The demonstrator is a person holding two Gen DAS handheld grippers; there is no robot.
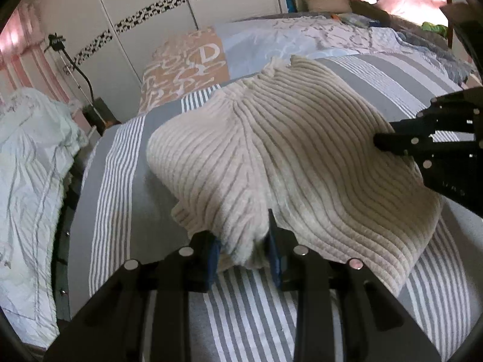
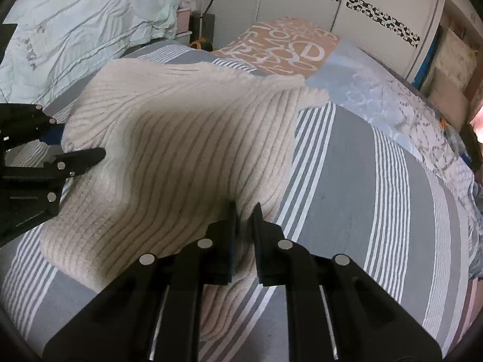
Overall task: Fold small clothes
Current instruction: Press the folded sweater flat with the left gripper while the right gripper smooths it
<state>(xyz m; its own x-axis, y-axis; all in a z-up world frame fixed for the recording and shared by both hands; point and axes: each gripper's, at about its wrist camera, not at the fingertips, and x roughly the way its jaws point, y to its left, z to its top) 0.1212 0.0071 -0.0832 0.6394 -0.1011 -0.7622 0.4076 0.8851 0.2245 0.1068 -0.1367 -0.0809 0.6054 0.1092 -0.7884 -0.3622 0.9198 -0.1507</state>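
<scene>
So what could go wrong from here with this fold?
1. The left gripper pinches only a small bunch at the sweater edge, so it may slip out.
2. The right gripper grips a thick, bulky edge; lifted unevenly, the fold could skew.
3. The sweater sits rumpled on the bed, so creases may get folded in.

Right tongs (image 2: pixel 245 211) pinch the cream ribbed garment (image 2: pixel 181 138) on the striped bedcover (image 2: pixel 362 196); left tongs (image 2: pixel 75 150) grip its far side

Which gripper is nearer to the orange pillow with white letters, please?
Left. The left gripper grips the ribbed sweater on the side below the orange pillow; the right gripper holds its opposite edge, farther away.
</scene>
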